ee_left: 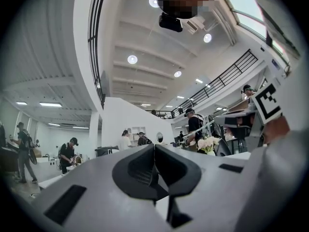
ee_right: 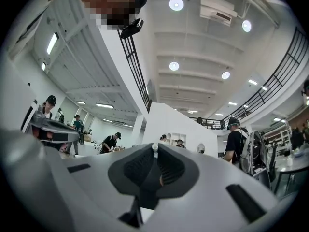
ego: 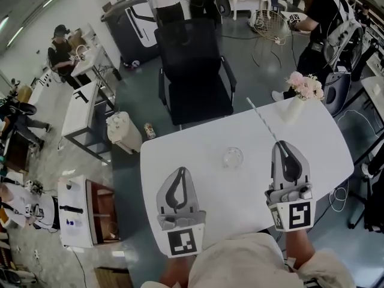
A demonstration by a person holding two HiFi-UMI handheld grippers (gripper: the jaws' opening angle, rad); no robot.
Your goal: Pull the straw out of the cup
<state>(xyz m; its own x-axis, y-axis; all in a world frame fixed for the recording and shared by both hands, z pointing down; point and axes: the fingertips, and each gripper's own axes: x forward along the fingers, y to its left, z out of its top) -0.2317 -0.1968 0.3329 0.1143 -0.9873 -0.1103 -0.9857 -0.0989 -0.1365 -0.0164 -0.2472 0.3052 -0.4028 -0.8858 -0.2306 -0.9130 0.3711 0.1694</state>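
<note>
Left tongs (ego: 180,171): pressed together, nothing between them, over the near side of the worktop (ego: 198,143).
Cup (ego: 233,157): clear, upright on the worktop, between the two tongs.
Straw (ego: 264,125): clear of the cup, to its right, slanting in the air.
Right tongs (ego: 282,145): pinching the straw's near end.

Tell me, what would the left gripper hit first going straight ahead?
Probably nothing nearby: the left gripper passes left of the cup, over the table. Beyond stands the black chair, though it may clear it.
</note>
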